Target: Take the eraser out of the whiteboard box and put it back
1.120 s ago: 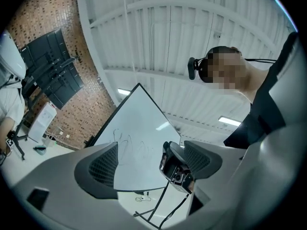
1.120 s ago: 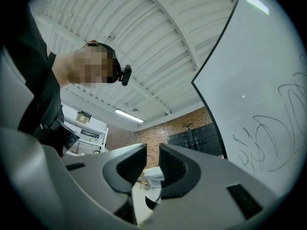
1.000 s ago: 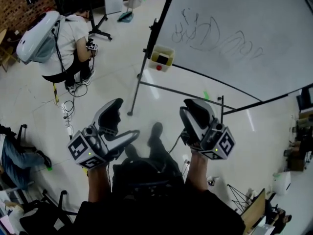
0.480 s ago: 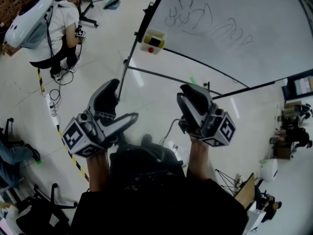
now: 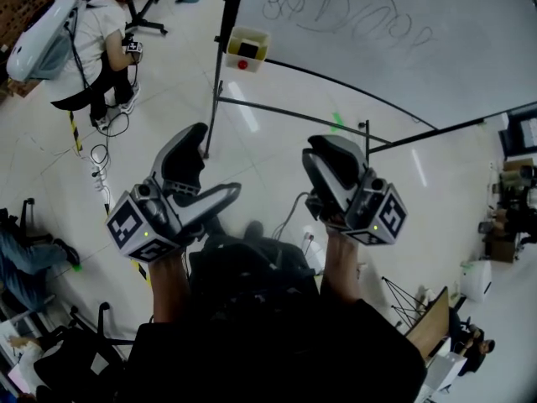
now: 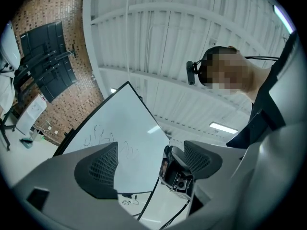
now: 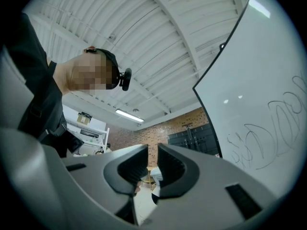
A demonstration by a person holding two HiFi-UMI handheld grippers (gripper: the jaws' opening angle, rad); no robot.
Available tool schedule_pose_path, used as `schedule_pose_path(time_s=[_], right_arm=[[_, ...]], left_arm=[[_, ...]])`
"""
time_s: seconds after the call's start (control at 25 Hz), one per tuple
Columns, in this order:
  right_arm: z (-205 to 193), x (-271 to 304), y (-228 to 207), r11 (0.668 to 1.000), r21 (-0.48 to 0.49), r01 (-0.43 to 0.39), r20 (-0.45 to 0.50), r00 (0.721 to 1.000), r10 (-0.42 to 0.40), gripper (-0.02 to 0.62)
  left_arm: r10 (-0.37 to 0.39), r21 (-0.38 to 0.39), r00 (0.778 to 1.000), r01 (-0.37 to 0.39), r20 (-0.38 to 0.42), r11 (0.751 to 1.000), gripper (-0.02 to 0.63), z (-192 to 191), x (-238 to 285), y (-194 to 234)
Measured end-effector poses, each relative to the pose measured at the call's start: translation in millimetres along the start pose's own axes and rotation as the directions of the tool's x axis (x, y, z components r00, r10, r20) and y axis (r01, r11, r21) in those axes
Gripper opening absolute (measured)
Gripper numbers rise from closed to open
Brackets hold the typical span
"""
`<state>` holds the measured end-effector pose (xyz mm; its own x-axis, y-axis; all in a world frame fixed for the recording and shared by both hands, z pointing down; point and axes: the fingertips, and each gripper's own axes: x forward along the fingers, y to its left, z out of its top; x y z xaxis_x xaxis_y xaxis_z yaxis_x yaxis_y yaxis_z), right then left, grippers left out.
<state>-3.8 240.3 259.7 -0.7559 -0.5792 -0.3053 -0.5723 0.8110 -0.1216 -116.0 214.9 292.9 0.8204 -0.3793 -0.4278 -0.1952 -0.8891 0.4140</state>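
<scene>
We hold both grippers out in front of our body at the middle of the head view, bare forearms rising from the bottom edge, noses tipped upward so that each gripper view looks at the ceiling. The left gripper (image 5: 216,163) (image 6: 148,162) has its jaws spread wide with nothing between them. The right gripper (image 5: 324,153) (image 7: 152,164) has just been closing: only a thin slit is left between its jaws, and nothing is in it.

The eraser (image 5: 248,49), a dark block, lies in the box (image 5: 234,37) on the left edge of the whiteboard (image 5: 403,40), at the top of the frame, well apart from both grippers.

Against a second ago, the board and the box have slid toward the upper left of the head view. The grippers keep much the same place in the frame.
</scene>
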Motion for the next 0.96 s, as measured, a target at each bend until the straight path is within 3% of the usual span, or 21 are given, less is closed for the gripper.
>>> schedule_pose_path(time_s=[0.48,0.96], right_arm=[[38,-82,-11,1.0,0.019,-0.016,0.117,0.993,0.014,0.072],[59,-134,1,0.998,0.041,-0.045,0.156,0.987,0.038,0.071]], left_arm=[[0.019,0.062,0.995,-0.013,-0.103,0.998,0.43,-38,53,-53],[0.054,0.075,0.988,-0.044,-0.144,0.996,0.43,-70,76,-100]])
